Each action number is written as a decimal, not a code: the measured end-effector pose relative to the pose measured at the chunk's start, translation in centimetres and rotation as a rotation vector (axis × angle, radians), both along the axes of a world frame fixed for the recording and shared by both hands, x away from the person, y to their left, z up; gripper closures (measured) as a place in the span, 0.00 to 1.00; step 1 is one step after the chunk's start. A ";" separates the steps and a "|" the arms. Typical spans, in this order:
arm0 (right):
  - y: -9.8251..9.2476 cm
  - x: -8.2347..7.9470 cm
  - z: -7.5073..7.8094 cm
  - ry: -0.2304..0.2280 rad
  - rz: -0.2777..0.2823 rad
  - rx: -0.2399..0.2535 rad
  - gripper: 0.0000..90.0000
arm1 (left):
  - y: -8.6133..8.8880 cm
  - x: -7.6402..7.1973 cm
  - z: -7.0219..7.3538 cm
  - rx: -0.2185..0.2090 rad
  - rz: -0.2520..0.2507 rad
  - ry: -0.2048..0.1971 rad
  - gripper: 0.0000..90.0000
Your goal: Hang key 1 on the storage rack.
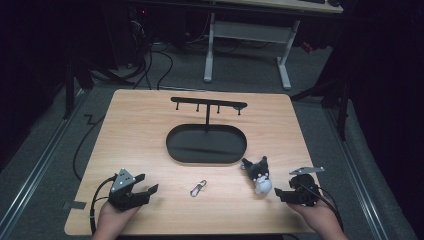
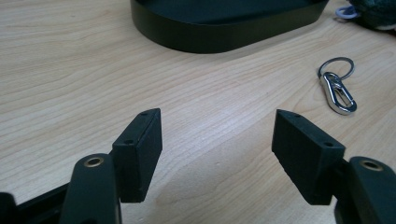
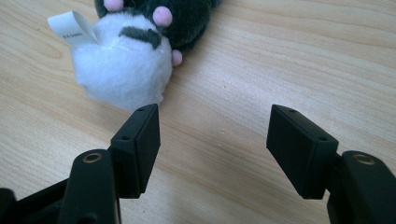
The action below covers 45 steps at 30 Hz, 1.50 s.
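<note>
A black and white plush toy point(image 1: 258, 175) lies on the wooden table point(image 1: 150, 130) at the front right. In the right gripper view the plush toy point(image 3: 126, 65) sits just beyond the left jaw's tip, outside the gap, with a white label point(image 3: 70, 28) sticking out. My right gripper point(image 1: 284, 186) point(image 3: 212, 135) is open with only bare wood between its jaws. A silver keyring with a clip point(image 1: 198, 188) point(image 2: 337, 88) lies at the front middle. My left gripper point(image 1: 146, 183) point(image 2: 217, 140) stands open and empty, left of the keyring.
A black oval tray point(image 1: 206, 159) with an upright post and a hook bar point(image 1: 209, 103) stands at the table's middle. Its near wall point(image 2: 224, 37) rises ahead of the left gripper. A desk frame point(image 1: 247, 35) and cables lie on the floor beyond the table.
</note>
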State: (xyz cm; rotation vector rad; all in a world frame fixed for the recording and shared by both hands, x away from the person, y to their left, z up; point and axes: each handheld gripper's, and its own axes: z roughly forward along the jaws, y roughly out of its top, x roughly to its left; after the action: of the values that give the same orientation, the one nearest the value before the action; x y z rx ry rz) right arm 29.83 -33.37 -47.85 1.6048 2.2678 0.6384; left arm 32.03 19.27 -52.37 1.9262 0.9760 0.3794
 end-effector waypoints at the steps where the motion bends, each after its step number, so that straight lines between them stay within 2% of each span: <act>1: 0.0 0.0 0.0 0.003 0.003 -0.005 0.39 | -0.1 -0.1 0.0 0.005 -0.005 -0.004 0.38; 9: -0.2 0.2 0.2 0.072 0.000 -0.023 0.38 | -0.3 -0.4 0.2 0.026 -0.023 -0.028 0.38; 12: -0.2 0.4 0.3 0.087 0.012 -0.041 0.37 | -0.3 -0.1 0.1 0.016 -0.016 -0.020 0.38; 13: -0.2 0.5 0.4 0.106 0.013 -0.045 0.37 | -0.3 -0.1 0.0 0.017 -0.017 -0.018 0.38; 15: 0.0 0.7 0.6 0.137 0.034 -0.054 0.36 | -0.3 -0.2 0.0 0.023 -0.024 -0.021 0.38; 16: 0.3 1.0 0.9 0.174 0.044 -0.080 0.34 | -0.4 -0.3 0.1 0.026 -0.028 -0.025 0.38; 18: 0.4 1.0 0.9 0.183 0.050 -0.088 0.33 | -0.4 -0.3 0.2 0.026 -0.030 -0.032 0.38; 21: 1.3 1.1 1.5 0.231 0.092 -0.118 0.30 | -0.4 -0.4 0.2 0.025 -0.034 -0.030 0.38; 23: 1.5 1.1 1.6 0.240 0.101 -0.120 0.29 | -0.4 -0.4 0.2 0.026 -0.035 -0.031 0.38; 27: 2.9 0.7 1.8 0.292 0.151 -0.141 0.28 | -0.3 -0.4 0.2 0.023 -0.037 -0.035 0.38; 30: 3.2 0.8 1.7 0.314 0.161 -0.144 0.28 | -0.2 -0.4 0.3 0.022 -0.040 -0.033 0.38; 36: 4.3 1.5 1.3 0.373 0.153 -0.102 0.27 | -0.3 -0.6 0.5 0.020 -0.044 -0.047 0.38; 40: 4.7 1.9 1.1 0.375 0.149 -0.110 0.26 | -0.4 -0.6 0.4 0.027 -0.049 -0.044 0.38; 45: 5.1 2.7 1.0 0.381 0.142 -0.094 0.24 | -0.3 -0.6 0.3 0.030 -0.046 -0.040 0.38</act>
State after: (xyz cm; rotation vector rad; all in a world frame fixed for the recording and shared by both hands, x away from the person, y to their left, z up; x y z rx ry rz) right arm 32.50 -28.23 -46.81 1.6454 2.6554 0.2658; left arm 31.41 18.98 -52.08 1.9568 0.9032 0.4070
